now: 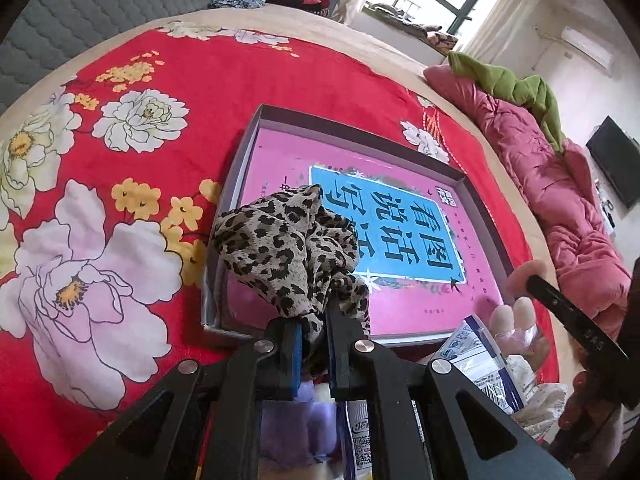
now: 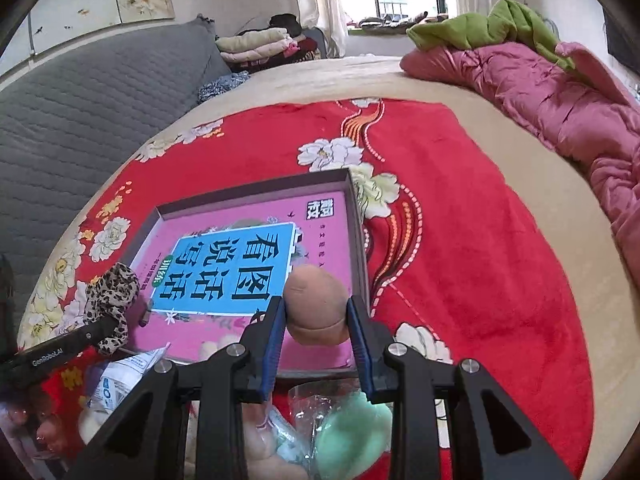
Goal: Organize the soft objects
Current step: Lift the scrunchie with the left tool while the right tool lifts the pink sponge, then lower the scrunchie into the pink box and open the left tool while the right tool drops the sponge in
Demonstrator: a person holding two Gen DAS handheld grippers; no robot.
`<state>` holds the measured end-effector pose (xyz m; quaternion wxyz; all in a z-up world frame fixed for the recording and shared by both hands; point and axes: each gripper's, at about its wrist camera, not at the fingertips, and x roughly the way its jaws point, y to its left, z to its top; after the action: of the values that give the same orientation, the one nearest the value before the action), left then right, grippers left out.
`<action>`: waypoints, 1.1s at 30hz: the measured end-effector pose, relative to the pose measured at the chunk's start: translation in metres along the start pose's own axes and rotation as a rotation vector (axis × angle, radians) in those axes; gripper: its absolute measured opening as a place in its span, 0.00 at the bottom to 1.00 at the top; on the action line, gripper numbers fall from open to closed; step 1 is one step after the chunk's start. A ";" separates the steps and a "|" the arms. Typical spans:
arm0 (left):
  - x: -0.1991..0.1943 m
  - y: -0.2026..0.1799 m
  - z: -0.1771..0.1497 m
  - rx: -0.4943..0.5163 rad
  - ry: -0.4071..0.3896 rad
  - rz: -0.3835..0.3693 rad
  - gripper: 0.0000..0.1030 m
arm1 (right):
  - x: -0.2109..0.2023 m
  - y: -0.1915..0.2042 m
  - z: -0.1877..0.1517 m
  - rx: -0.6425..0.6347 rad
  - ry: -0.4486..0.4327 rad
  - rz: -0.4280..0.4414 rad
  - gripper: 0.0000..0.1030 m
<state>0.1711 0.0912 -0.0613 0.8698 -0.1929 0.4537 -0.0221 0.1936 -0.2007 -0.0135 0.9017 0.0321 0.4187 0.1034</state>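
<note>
Leopard-print scarf [image 1: 296, 248] bunches up from the left tool [image 1: 314, 340], whose blue pads are pressed nearly together and pinch a fold of the cloth, over the near left corner of a shallow grey box [image 1: 236, 168]. The right tool [image 2: 316, 316] grips a tan plush toy [image 2: 316, 304] between its pads, jaws partly spread around it, above the box's near edge. Inside the box lies a pink book [image 2: 248, 240] with a blue title panel. The box sits on a red floral blanket [image 2: 460, 208] spread across the bed. Just below the tools lies a heap of soft items, among them a mint-green plush [image 2: 352, 432] and a white printed packet [image 1: 480, 360]. Farther off, a pink quilt [image 2: 560, 96] lies along the bed's edge with a green blanket [image 2: 480, 24] on it.
</note>
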 end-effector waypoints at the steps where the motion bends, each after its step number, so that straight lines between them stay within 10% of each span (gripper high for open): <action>1: 0.000 0.000 0.000 0.001 -0.001 0.004 0.10 | 0.003 -0.001 -0.001 0.009 0.007 0.004 0.31; 33: -0.003 -0.001 0.000 0.009 -0.001 0.015 0.12 | 0.017 -0.011 -0.007 0.066 0.059 -0.045 0.40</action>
<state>0.1690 0.0908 -0.0584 0.8709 -0.1855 0.4547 -0.0178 0.2005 -0.2082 -0.0324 0.8895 0.0493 0.4488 0.0703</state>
